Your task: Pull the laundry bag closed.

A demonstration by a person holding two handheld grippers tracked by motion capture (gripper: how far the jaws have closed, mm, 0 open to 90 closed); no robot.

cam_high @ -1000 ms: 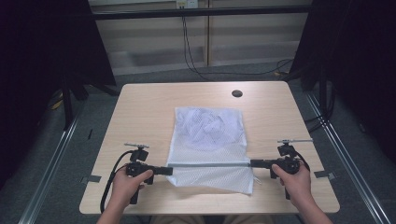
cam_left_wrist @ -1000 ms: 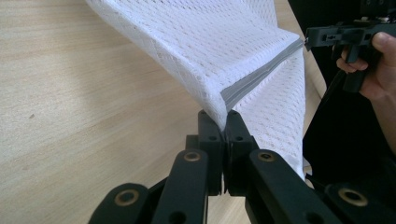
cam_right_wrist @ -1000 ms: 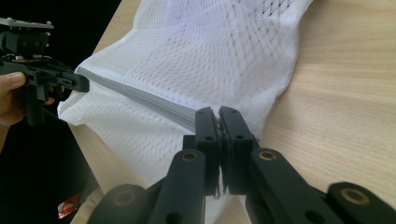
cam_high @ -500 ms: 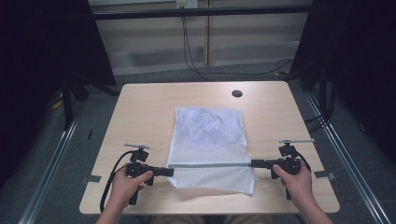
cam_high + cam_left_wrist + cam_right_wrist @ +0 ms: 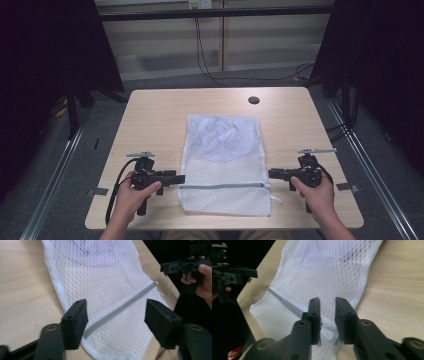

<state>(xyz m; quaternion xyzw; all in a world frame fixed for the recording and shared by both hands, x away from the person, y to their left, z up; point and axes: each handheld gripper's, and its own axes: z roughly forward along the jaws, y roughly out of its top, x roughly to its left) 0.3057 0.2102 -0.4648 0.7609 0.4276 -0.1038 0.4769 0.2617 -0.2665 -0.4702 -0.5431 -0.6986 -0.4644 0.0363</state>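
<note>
A: Where does the mesh laundry bag sit?

B: Flat on the wooden worktop, in the middle and toward the near edge, with its grey zipper running straight across the near part. Something pale shows faintly through the netting in the far half; I can't tell what it is.

A: And the tools?

B: The left gripper sits just beside the bag's left edge at the zipper line, the right gripper beside the right edge at the zipper's pull end. My guess is that they stand at opposite ends because that is where a pull would draw the zipper line taut and smooth the bag.

A: Are they holding it?

B: No. In the left gripper view the fingers have just been opening and stand wide, with the netting lying beneath them untouched. In the right gripper view the fingers have just been parting too, a narrow gap, nothing pinched, the bag's corner lying below.

A: So the bag is let go?

B: It looks so: it lies flat on its own.
</note>
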